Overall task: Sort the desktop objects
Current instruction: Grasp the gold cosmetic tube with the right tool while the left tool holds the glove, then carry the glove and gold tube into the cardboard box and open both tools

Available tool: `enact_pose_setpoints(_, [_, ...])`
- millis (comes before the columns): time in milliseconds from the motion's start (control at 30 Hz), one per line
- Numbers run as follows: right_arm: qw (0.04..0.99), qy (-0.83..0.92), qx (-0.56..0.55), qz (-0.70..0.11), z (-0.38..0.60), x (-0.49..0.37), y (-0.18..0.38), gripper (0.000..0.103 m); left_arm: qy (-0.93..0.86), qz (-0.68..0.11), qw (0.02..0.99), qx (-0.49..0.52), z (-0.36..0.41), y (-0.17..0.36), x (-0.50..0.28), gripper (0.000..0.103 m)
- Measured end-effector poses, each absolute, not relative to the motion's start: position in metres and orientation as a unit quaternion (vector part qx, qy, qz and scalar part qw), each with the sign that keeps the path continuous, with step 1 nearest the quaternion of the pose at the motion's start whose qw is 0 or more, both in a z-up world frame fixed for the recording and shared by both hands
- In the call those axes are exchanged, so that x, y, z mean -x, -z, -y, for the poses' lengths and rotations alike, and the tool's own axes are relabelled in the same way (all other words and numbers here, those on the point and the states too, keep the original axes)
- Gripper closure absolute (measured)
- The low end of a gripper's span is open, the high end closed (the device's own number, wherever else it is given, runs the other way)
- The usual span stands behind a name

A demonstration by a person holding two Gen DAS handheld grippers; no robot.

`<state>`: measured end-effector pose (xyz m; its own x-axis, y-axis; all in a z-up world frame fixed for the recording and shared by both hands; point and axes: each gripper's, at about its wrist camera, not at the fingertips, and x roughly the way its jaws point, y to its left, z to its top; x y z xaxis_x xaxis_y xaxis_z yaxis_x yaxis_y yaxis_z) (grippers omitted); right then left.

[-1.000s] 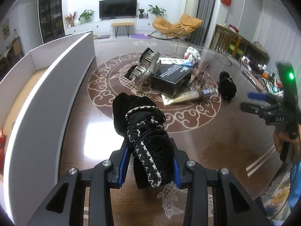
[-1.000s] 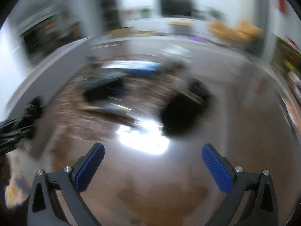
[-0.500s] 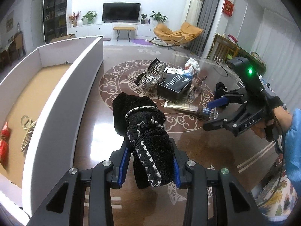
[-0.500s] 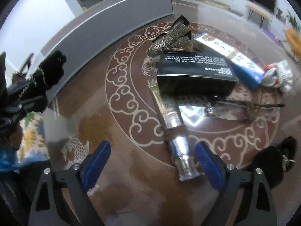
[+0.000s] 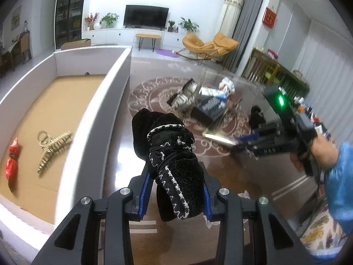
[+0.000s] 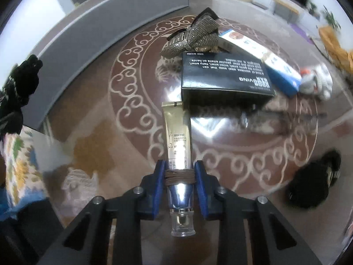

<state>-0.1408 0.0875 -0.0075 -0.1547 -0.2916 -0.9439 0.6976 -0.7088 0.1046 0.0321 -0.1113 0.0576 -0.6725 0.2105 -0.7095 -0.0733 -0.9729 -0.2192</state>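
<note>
- Left gripper [image 5: 175,195]: jaws clamped on a black velvet hair bow with white zigzag stitching [image 5: 169,156], gripped at its lower lobe, the rest standing up and forward of the blue pads.
- Held over the dark glossy tabletop [image 5: 114,154], just right of the white-walled cardboard tray [image 5: 110,101]; tray wall between bow and tray floor.
- Already in the tray: a gold toothed hair claw [image 5: 51,149] and a small red wrapped piece [image 5: 12,162], apart from each other.
- Deciding relation for the bow: tray lies to the left of the jaws, so likely a leftward carry over the wall before release.
- Right gripper [image 6: 179,180]: jaws closed around a gold-and-silver cosmetic tube [image 6: 178,152] at the brown band near its neck.
- Tube's long axis in line with the fingers: clear cap toward the camera, crimped end pointing away and just short of a black printed box [image 6: 222,77].
- Whether the tube rests on the table or is raised: cannot tell.
- Beyond the box: a sequinned bronze hair bow [image 6: 194,36] and a blue-and-white carton [image 6: 262,59]; a black fuzzy clip [image 6: 313,181] well off to the right.
- Left hand nearer the tray; right hand's tube lies farther from it, so probably second in order.
</note>
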Motion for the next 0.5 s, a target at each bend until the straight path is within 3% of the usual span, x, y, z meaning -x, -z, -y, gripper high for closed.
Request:
enact_pose_setpoints(200, [0.358, 0.759, -0.542, -0.032, -0.115, 0.128, -0.036, 0.075, -0.921, 0.099, 0.07, 0.37, 0.159, -0.089, -0.042, 0.065])
enact_pose_setpoints(500, [0.439, 0.767, -0.467, 0.025, -0.034, 0.096, -0.123, 0.08, -0.924, 0.092, -0.04, 0.37, 0.266, -0.103, -0.048, 0.065])
